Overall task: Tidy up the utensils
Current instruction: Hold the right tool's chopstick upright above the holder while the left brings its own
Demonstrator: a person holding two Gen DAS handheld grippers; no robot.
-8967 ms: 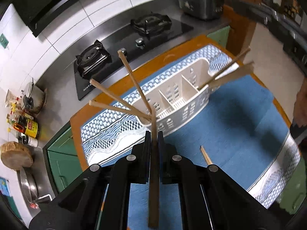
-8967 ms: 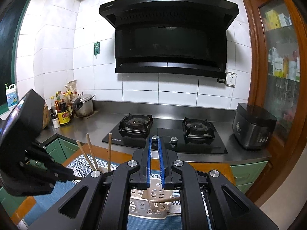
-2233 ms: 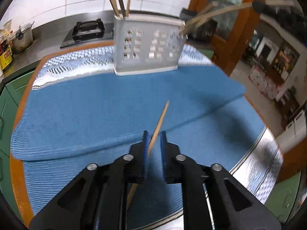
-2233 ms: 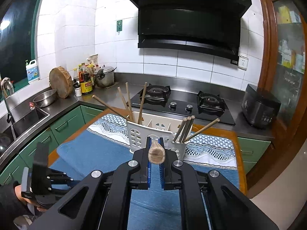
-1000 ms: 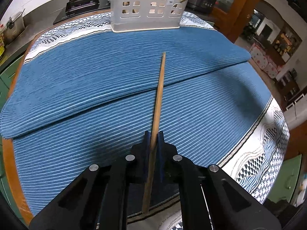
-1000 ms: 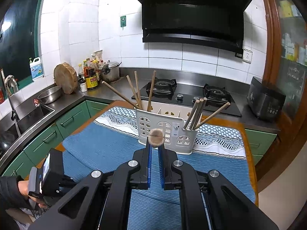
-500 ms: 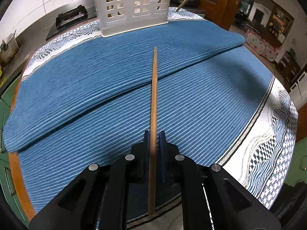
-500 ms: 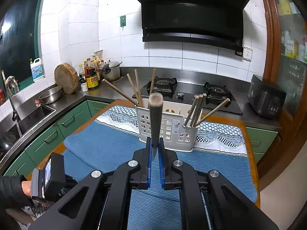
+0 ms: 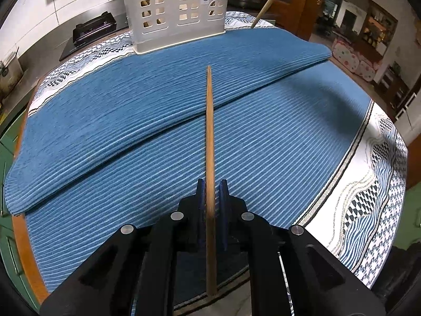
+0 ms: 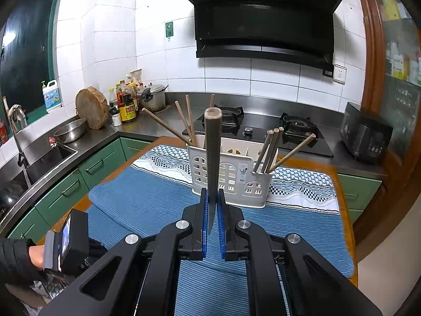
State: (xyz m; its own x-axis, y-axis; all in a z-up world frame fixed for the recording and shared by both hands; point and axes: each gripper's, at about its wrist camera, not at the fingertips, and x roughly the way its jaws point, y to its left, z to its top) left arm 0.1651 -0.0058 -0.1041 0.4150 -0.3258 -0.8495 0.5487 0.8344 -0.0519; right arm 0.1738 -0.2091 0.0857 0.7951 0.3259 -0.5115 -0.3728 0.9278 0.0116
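A single wooden chopstick lies on the blue cloth, pointing at the white slotted caddy. My left gripper straddles its near part. The pads stand slightly off the stick on both sides, so it is open. My right gripper is shut on a dark wooden utensil handle. The handle stands upright in front of the caddy. Several chopsticks lean in the caddy's left and right compartments. The left gripper's body, held by a hand in a dark sleeve, shows at the lower left.
The cloth is folded over, with a raised edge crossing the table. Behind the caddy are a gas hob and a range hood. A sink, bowl and bottles line the left counter. A rice cooker stands on the right.
The left pads, tight on the chopstick a second ago, now stand slightly apart, and the stick lies straight along the gripper. In the right grip the handle has swung from end-on to upright.
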